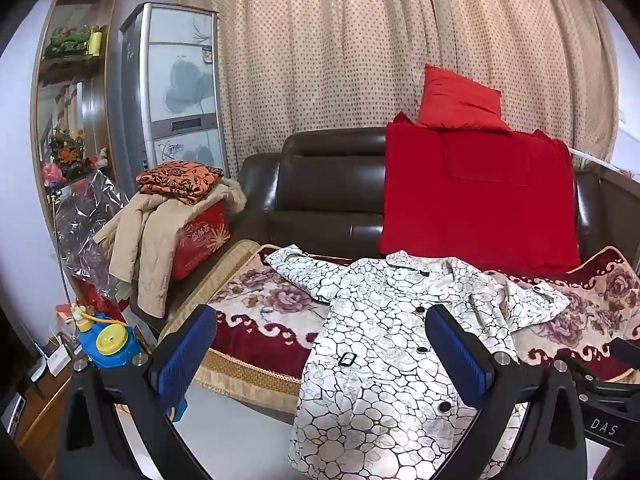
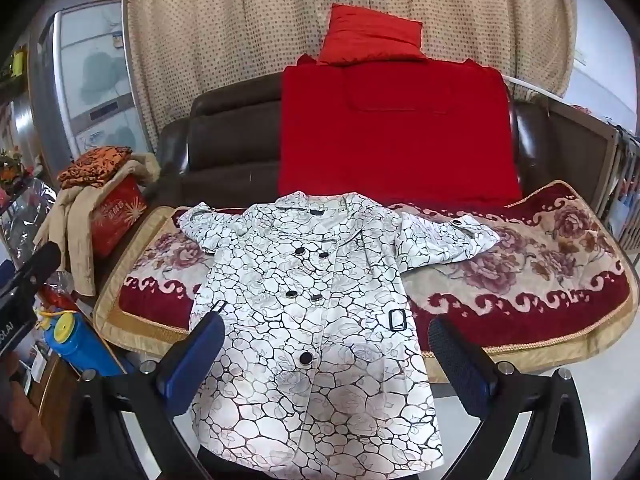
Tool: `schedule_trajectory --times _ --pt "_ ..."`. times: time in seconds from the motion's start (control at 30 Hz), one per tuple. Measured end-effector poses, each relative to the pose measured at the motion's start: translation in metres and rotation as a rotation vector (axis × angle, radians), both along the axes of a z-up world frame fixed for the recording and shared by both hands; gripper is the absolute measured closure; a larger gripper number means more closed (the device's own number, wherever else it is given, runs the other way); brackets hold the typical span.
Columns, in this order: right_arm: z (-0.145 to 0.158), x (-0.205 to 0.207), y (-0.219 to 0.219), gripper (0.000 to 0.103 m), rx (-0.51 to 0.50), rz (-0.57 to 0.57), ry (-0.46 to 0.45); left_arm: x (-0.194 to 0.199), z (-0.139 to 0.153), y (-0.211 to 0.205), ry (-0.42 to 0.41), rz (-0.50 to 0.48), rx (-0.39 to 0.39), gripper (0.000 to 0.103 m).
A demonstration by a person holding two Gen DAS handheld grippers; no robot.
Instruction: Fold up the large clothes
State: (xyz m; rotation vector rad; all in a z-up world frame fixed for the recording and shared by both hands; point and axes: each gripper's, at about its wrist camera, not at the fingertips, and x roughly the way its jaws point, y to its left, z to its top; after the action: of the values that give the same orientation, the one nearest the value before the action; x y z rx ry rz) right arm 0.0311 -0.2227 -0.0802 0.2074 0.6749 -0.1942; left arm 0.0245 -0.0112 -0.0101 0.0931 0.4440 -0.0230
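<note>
A white coat (image 2: 320, 320) with a black crackle pattern and black buttons lies face up on the sofa seat, sleeves spread to both sides, hem hanging over the front edge. It also shows in the left wrist view (image 1: 384, 360). My left gripper (image 1: 320, 344) is open and empty, hovering before the coat's left side. My right gripper (image 2: 324, 348) is open and empty, in front of the coat's lower middle. Part of the left gripper (image 2: 24, 280) shows at the left edge of the right wrist view.
The dark leather sofa (image 2: 232, 140) has a floral seat cover (image 2: 540, 272), a red blanket (image 2: 392, 128) and a red pillow (image 2: 372, 36). A pile of clothes (image 1: 160, 216) on a red box (image 1: 204, 236) sits at the left. A blue toy (image 1: 104, 344) stands nearby.
</note>
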Motion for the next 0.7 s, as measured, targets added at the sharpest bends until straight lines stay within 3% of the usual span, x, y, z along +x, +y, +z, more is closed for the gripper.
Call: schedule_trajectory --times 0.7 --pt "-0.005 0.017 -0.002 0.0 0.01 0.005 0.03 0.022 -0.007 0.001 0.035 -0.002 -0.003 0.0"
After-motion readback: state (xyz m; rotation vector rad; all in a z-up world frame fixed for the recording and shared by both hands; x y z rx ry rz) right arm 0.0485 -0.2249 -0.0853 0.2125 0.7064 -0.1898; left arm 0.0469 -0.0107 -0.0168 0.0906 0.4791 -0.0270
